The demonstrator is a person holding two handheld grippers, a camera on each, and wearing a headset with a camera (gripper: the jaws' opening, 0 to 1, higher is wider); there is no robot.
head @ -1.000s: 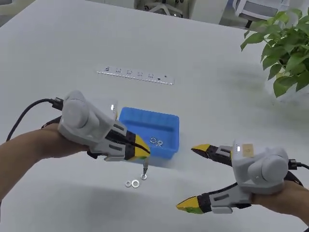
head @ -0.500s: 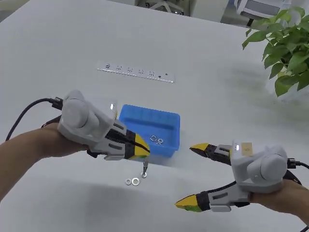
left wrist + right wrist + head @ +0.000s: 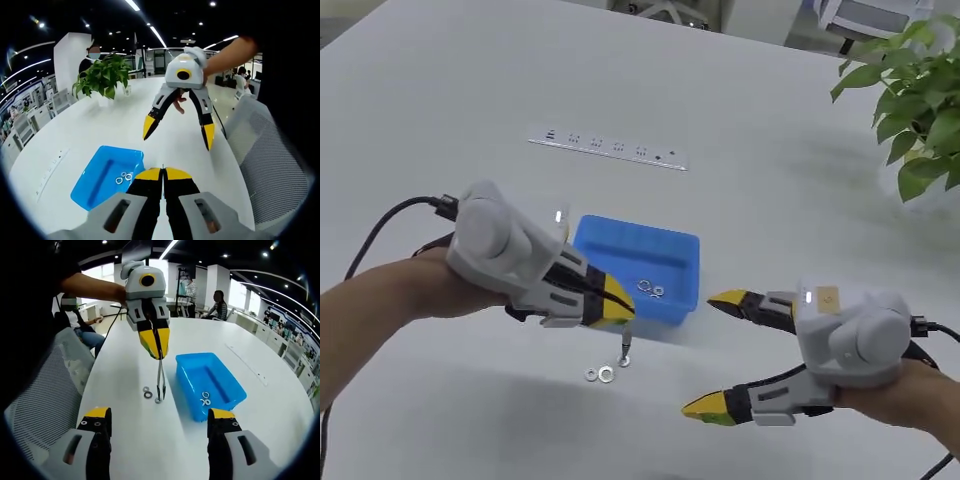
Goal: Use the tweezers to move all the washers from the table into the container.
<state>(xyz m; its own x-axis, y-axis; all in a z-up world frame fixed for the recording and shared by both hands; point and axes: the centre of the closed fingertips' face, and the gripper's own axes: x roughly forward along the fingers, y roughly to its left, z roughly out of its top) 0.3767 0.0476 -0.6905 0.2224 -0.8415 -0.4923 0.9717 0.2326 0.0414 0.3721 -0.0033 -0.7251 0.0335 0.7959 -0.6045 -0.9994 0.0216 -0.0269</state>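
My left gripper has its jaws pressed together on the tweezers. The tweezers hang from the jaws almost upright, long axis pointing down at the bench. Their tips meet the bench at a single washer; I cannot tell whether the tips already pinch it. Just beside it, on the side toward my left arm, lie two more washers, close together. All three sit just in front of the near wall of the blue container. The container stands toward the middle of the bench and has a few washers in its near right corner. I judge the carry to be short: up, then away from me over that near wall. My right gripper hangs off to the right, jaws spread wide and holding nothing, well apart from the loose washers. The left gripper is the nearer one, and it has the tool.
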